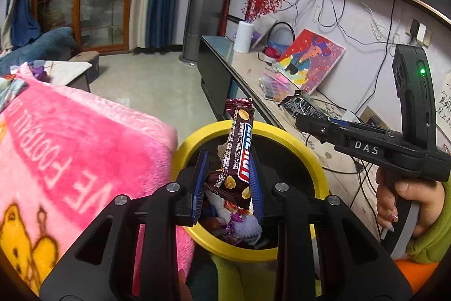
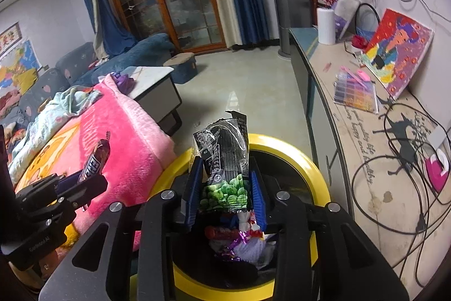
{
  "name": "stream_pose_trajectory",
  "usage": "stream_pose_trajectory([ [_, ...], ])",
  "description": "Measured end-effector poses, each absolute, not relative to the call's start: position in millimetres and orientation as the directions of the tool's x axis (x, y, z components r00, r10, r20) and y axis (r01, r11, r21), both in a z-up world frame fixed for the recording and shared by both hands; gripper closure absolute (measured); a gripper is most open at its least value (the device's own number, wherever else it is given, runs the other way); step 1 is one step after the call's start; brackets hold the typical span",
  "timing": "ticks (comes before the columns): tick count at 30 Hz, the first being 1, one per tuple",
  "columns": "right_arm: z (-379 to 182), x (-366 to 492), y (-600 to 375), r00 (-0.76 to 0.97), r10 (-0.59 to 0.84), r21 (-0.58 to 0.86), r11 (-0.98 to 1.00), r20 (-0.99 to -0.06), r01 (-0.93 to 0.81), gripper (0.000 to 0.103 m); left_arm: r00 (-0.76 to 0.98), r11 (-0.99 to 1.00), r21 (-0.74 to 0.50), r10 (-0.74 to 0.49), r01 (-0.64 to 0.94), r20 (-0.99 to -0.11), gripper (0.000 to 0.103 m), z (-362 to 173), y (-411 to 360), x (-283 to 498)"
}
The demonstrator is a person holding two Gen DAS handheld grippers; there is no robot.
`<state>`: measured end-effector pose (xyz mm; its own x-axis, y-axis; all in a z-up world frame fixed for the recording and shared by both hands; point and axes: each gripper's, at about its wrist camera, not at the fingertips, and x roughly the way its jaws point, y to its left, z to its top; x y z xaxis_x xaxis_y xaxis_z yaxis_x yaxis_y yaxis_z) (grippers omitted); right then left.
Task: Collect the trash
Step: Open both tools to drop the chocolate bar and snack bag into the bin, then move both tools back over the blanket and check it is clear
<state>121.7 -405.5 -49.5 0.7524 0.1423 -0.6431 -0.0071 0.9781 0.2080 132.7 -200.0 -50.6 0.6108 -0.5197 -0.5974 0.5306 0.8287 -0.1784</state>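
Note:
My left gripper [image 1: 228,182] is shut on a brown candy-bar wrapper [image 1: 238,148] and holds it upright over the yellow-rimmed trash bin [image 1: 284,131]. My right gripper [image 2: 225,188] is shut on a black snack bag with green peas printed on it [image 2: 225,160], also above the bin [image 2: 296,151]. Several crumpled wrappers [image 2: 239,241] lie inside the bin. In the left wrist view the right gripper [image 1: 303,119] shows at right with the black bag [image 1: 301,105]. In the right wrist view the left gripper [image 2: 80,184] shows at left with the brown wrapper [image 2: 95,160].
A pink plush blanket [image 1: 70,145] lies just left of the bin. A long low cabinet [image 2: 366,131] runs along the right wall with cables, a painting [image 2: 397,52] and a white vase [image 2: 326,26]. A low table [image 2: 157,89] and blue sofa [image 2: 135,52] stand beyond.

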Motion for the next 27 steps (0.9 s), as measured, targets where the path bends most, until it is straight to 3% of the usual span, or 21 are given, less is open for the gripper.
stream_pose_trajectory([
  [11, -69, 129, -425, 0.724, 0.135, 0.266, 0.962, -0.676, 0.069, 0.060, 0.554, 0.802, -0.182, -0.537, 0.569, -0.636, 0.078, -71, -224, 145],
  [17, -76, 133, -431, 0.714, 0.124, 0.277, 0.955, -0.689, 0.101, 0.048, 0.534, 0.802, -0.191, -0.532, 0.566, -0.657, 0.054, -81, -230, 154],
  [22, -75, 132, -433, 0.719, 0.106, 0.272, 0.955, -0.687, 0.119, 0.039, 0.532, 0.817, -0.200, -0.517, 0.541, -0.671, 0.019, -83, -222, 158],
  [24, -73, 131, -432, 0.726, 0.093, 0.260, 0.958, -0.682, 0.121, 0.036, 0.542, 0.825, -0.199, -0.509, 0.529, -0.669, 0.012, -81, -217, 159],
  [27, -66, 127, -426, 0.745, 0.076, 0.235, 0.966, -0.663, 0.110, 0.028, 0.565, 0.842, -0.194, -0.491, 0.503, -0.663, 0.011, -74, -208, 158],
])
